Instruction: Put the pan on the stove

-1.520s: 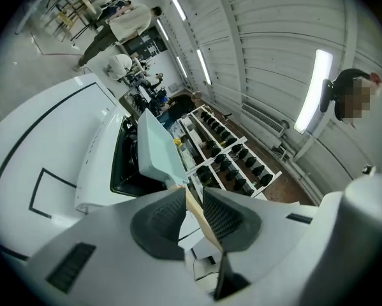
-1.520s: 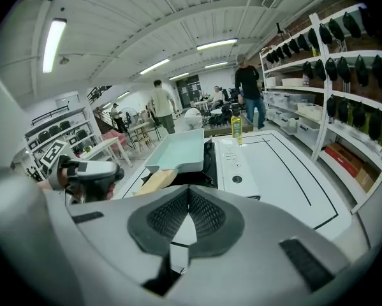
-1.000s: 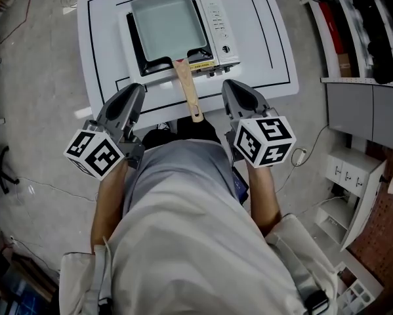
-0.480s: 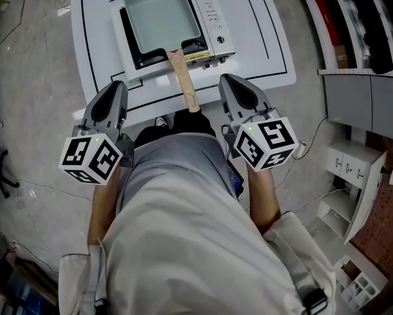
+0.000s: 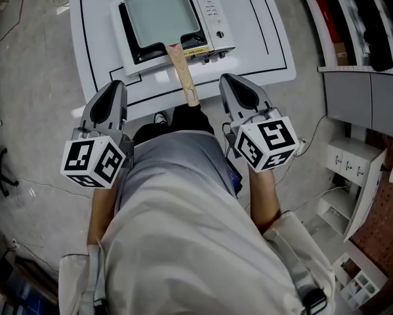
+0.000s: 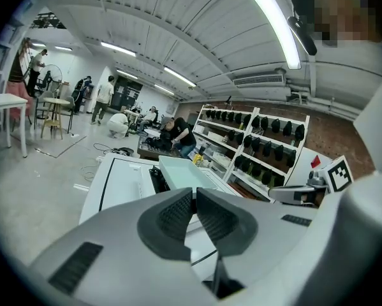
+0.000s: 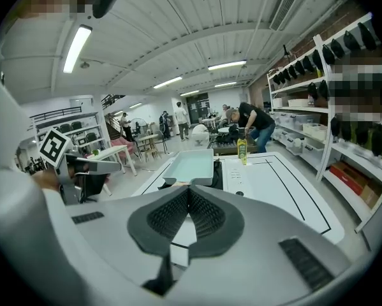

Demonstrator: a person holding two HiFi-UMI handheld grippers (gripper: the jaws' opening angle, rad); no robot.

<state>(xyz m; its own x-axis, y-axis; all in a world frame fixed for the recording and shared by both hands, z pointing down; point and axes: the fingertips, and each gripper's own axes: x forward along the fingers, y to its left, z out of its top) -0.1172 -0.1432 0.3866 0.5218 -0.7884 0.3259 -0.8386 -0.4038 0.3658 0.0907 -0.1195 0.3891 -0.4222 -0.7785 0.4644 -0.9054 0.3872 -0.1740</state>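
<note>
Two empty, pressed-shut tongs, left gripper [image 5: 113,87] and right gripper [image 5: 232,83], flank the handle [image 5: 184,76] jutting off the stove [image 5: 213,13]; bumping it could slide the pan [image 5: 158,10] askew.

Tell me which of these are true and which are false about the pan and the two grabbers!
The pan sits on the stove. True.
The left gripper holds the pan's wooden handle. False: its jaws are shut on nothing, away from the handle.
The right gripper is shut and empty. True.
The pan is full of food. False: it is empty.
The stove stands on the floor. False: it stands on the white table.
</note>
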